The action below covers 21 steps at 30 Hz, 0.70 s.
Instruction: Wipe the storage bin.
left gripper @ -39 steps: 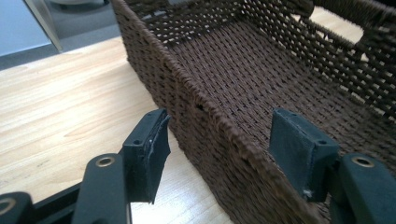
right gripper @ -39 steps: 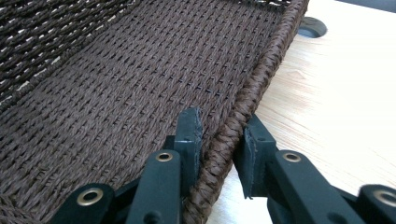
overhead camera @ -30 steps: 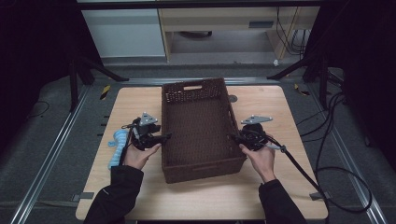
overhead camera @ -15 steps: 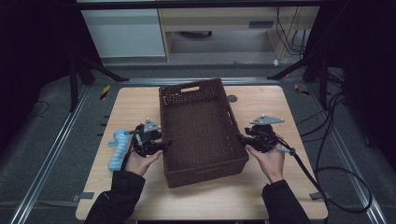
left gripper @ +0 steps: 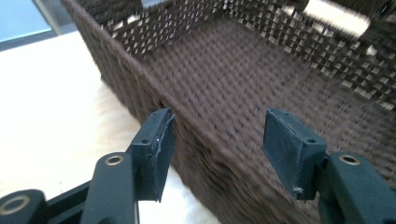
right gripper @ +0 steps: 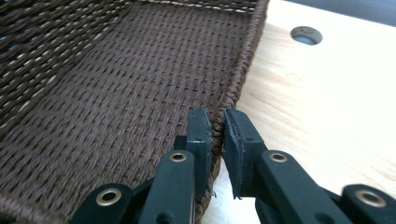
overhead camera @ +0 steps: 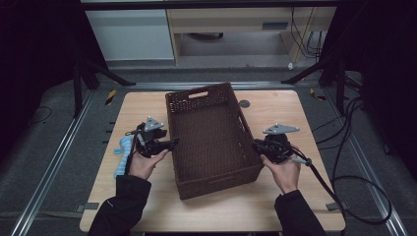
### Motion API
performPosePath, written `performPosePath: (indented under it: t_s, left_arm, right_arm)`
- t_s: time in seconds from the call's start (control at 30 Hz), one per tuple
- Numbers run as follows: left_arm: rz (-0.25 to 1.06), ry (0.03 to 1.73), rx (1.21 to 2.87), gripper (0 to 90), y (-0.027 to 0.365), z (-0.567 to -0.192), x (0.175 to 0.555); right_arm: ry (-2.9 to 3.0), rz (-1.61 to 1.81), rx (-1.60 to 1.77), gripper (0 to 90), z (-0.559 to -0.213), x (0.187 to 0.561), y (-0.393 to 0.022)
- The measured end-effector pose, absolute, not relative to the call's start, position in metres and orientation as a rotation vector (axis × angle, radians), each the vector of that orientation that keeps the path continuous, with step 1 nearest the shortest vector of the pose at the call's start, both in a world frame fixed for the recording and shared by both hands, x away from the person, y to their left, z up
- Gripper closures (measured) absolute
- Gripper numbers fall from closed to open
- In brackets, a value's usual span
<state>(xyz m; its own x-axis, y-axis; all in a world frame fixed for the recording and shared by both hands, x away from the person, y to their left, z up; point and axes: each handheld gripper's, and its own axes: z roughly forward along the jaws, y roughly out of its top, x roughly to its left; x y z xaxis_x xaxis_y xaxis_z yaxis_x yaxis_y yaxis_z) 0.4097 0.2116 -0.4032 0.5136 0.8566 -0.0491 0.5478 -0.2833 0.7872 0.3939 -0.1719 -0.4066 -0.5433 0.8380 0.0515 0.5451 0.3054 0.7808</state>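
A dark brown woven basket [overhead camera: 221, 179] stands empty in the middle of the wooden table [overhead camera: 295, 113], slightly askew. My left gripper [overhead camera: 173, 142] straddles its left wall. In the left gripper view the rim of the basket [left gripper: 187, 116] runs between the pads of the left gripper [left gripper: 217, 135]. They stand apart and have just been opening. My right gripper [overhead camera: 255, 145] is at the right wall. In the right gripper view the right gripper [right gripper: 218, 128] has just closed and pinches the basket's rim [right gripper: 243, 60].
A light blue ribbed object [overhead camera: 122, 152] lies on the table left of my left hand. A round hole [overhead camera: 244, 103] sits in the tabletop beyond the basket's right side, seen also as the hole [right gripper: 306, 35]. A black cable [overhead camera: 319, 177] trails right.
The basket has turned a little, its far end swinging left and its near end right. The right hand has shifted right with it. The left hand has hardly moved.
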Motion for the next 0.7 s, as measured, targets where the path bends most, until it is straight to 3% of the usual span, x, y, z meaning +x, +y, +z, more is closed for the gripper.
performPosePath:
  t_s: [0.17, 0.33, 0.43, 0.6, 0.7]
  left_arm:
    - [0.499, 1.133, 1.986, 48.6, 0.21, -0.411, 0.412]
    - [0.517, 1.126, 1.99, 53.8, 0.208, -0.41, 0.406]
    - [0.545, 1.11, 1.988, 58.2, 0.205, -0.409, 0.399]
    - [0.542, 1.109, 1.974, 58.0, 0.205, -0.41, 0.394]
    - [0.531, 1.102, 1.981, 57.3, 0.206, -0.409, 0.397]
  right_arm:
    - [2.158, 1.088, 1.255, 80.0, -0.409, 0.399, -0.171]
    - [2.14, 1.082, 1.241, 67.9, -0.403, 0.394, -0.176]
    - [2.143, 1.087, 1.237, 65.8, -0.4, 0.388, -0.18]
    - [2.172, 1.065, 1.258, 70.0, -0.401, 0.383, -0.183]
    - [2.195, 1.061, 1.25, 78.9, -0.404, 0.384, -0.18]
